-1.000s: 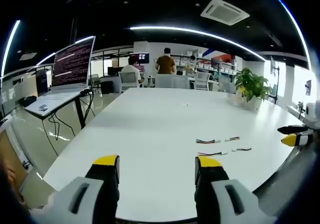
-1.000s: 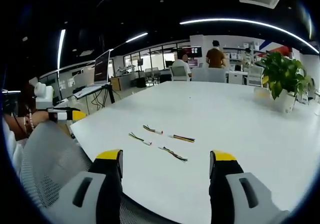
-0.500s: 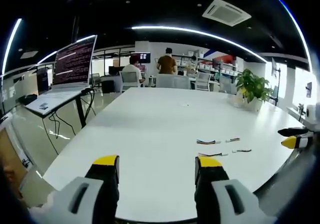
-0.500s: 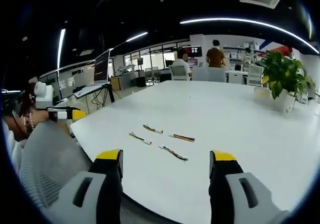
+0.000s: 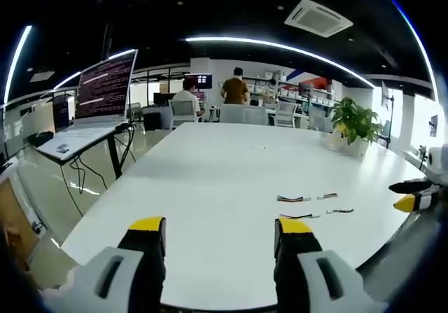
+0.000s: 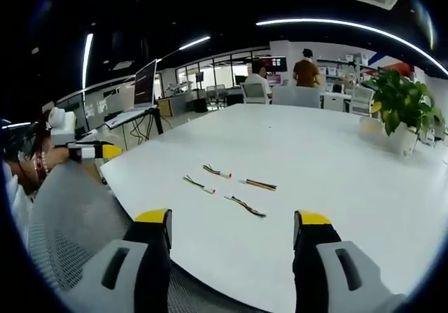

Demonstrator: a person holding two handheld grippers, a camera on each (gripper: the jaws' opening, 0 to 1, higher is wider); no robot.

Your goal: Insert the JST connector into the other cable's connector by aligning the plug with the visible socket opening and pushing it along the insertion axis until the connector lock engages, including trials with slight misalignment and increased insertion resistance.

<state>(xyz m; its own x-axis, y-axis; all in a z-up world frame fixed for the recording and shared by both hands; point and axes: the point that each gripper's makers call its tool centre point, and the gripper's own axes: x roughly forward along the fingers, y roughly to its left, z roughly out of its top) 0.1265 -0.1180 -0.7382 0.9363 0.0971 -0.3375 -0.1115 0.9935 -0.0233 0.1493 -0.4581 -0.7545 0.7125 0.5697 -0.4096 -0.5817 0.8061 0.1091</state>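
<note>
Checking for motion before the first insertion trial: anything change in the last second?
Barely. The right gripper view has tipped a little, so the whole scene sits slightly lower: camera motion, not the things. The four short cables lie where they were on the white table, none picked up. Left hand-held gripper and right hand-held gripper stay open and empty. The potted plant is unmoved.

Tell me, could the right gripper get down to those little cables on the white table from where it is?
Probably yes. The right gripper is open and holds nothing, and bare table lies between it and the cables, with nothing in the way.
</note>
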